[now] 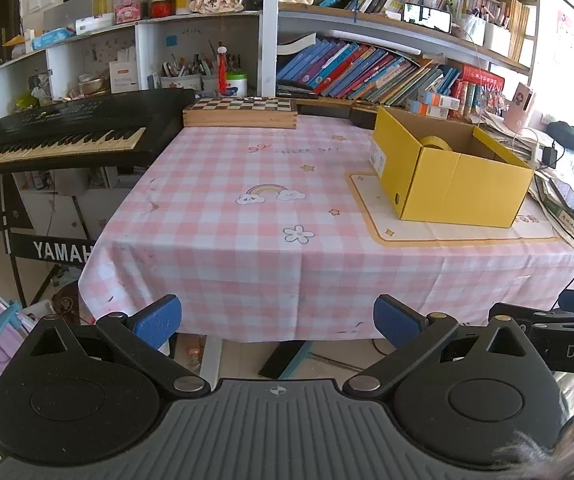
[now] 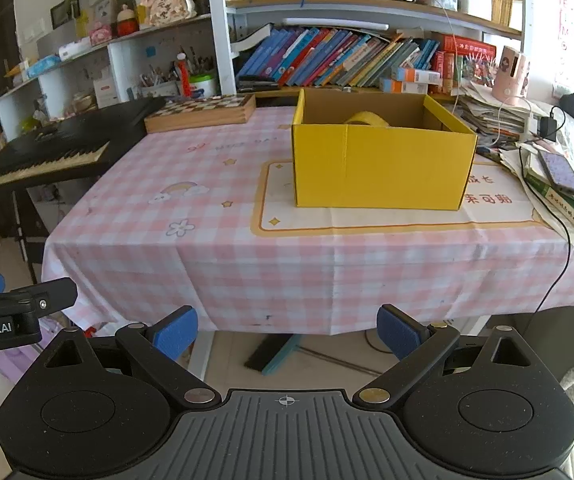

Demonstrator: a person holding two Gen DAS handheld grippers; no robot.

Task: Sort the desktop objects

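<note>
A yellow cardboard box stands open on a cream mat at the right of the pink checked table; it also shows in the right wrist view. A yellow tape roll lies inside it, and its top shows over the rim in the right wrist view. My left gripper is open and empty, held off the table's front edge. My right gripper is open and empty, also in front of the table edge, to the right of the left one.
A black keyboard stands left of the table. A wooden chess box lies at the back edge. Stacked books and a phone with a black cable sit at the right. Bookshelves rise behind.
</note>
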